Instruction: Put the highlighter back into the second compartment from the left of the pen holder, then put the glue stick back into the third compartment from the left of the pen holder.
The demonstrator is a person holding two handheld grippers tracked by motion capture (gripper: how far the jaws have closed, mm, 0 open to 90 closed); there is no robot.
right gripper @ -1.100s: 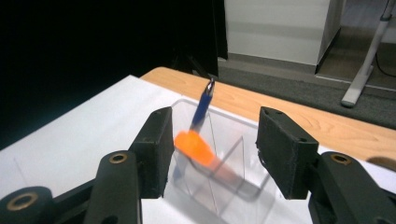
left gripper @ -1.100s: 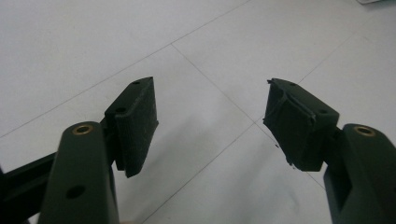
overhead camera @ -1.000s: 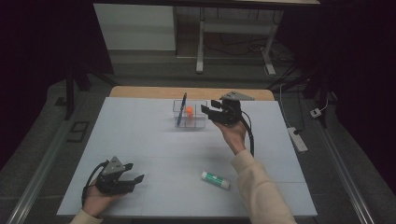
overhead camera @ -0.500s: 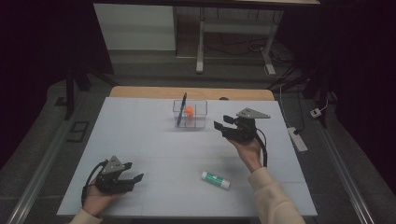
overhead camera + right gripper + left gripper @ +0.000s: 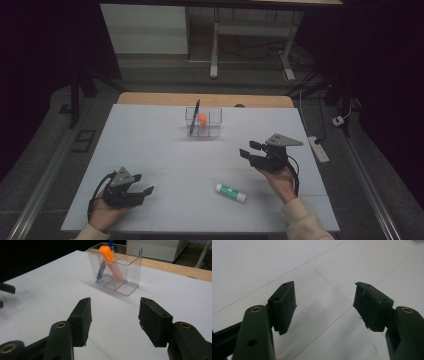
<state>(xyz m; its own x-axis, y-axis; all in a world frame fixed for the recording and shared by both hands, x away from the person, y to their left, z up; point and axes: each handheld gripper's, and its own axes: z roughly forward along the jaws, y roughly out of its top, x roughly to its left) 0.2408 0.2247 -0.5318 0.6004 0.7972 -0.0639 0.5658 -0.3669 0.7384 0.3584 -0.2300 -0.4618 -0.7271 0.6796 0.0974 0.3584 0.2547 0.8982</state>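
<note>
A clear plastic organizer (image 5: 212, 131) stands at the back middle of the white table (image 5: 150, 150). A blue pen (image 5: 194, 117) and an orange marker (image 5: 203, 119) lean inside it. The right gripper view has the organizer (image 5: 130, 270), pen (image 5: 101, 271) and marker (image 5: 110, 258) ahead. A green-and-white glue stick (image 5: 231, 193) lies near the front, right of centre. My right gripper (image 5: 248, 149) hovers just behind and right of it, pointing left, open and empty (image 5: 115, 302). My left gripper (image 5: 144, 183) rests at the front left, also open with bare table between its fingers (image 5: 324, 287).
A strip of wooden tabletop (image 5: 150, 98) runs behind the white surface. A white power strip (image 5: 318, 148) lies just off the right edge. A desk frame (image 5: 215, 50) stands on the dark floor beyond.
My right gripper has drawn away from the organizer, toward the near right and lower, and now sits close to the glue stick. The left gripper has stayed still.
</note>
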